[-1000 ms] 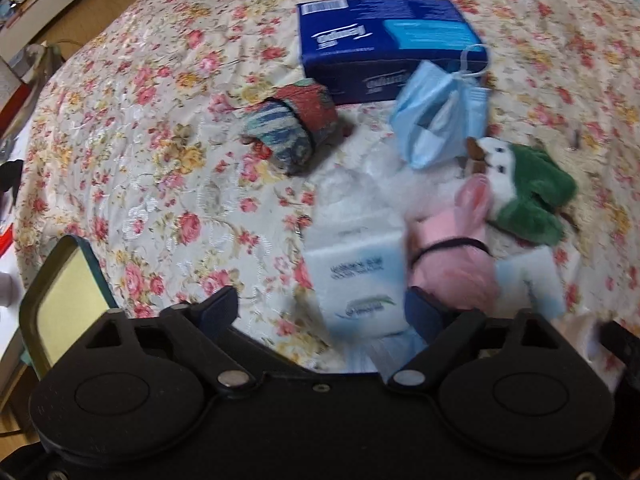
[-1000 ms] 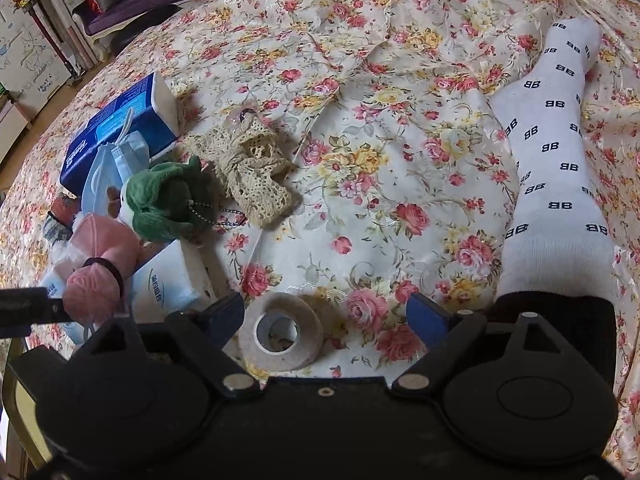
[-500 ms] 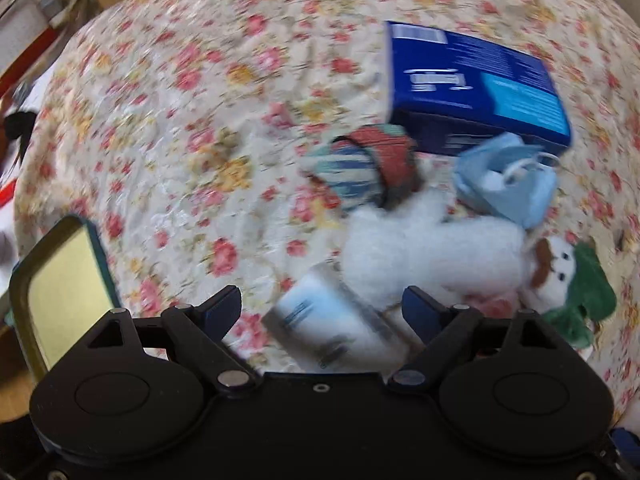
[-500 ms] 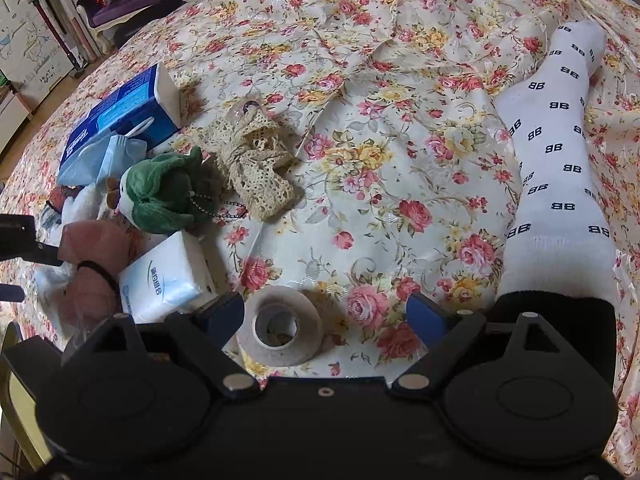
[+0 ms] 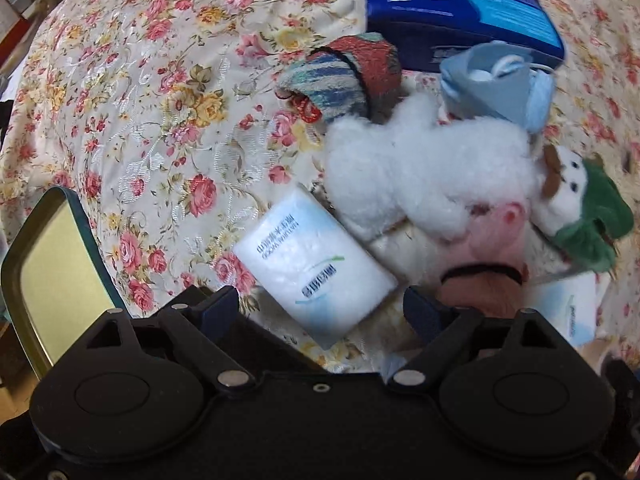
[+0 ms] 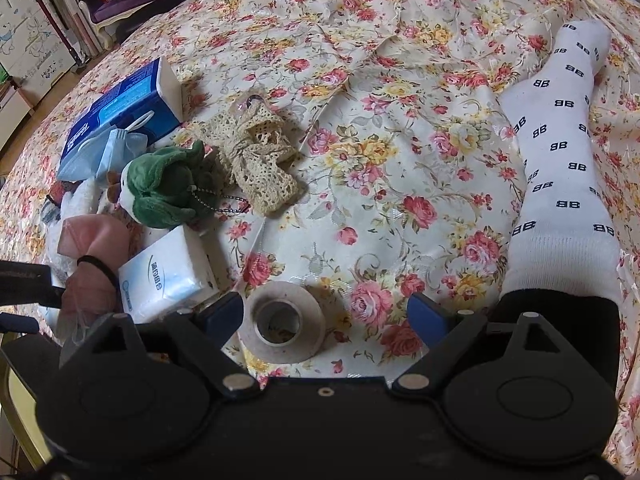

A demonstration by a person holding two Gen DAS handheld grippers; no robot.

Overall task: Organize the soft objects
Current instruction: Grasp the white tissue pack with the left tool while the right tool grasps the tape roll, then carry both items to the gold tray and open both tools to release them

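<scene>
Crinkly, light tissue pack (image 5: pixel 314 268) lies between the left gripper's (image 5: pixel 322 308) wide-open, empty jaws; squeeze its short sides gently.

Place: a lived-in home, most likely a bedroom or family room.
Surface: a floral satin bedspread (image 6: pixel 400 168) with pink and yellow roses, rumpled into folds.
Household goods: a blue Tempo tissue box (image 5: pixel 460 8), a small tissue pack (image 5: pixel 316 268), a face mask (image 5: pixel 496 84), a white patterned sock (image 6: pixel 560 168).
Playthings: a green plush keychain (image 6: pixel 160 188) and a white fluffy toy (image 5: pixel 424 168).
Background: a purple sofa (image 6: pixel 132 4), a cartoon-decorated cabinet (image 6: pixel 24 40), wooden floor.
</scene>
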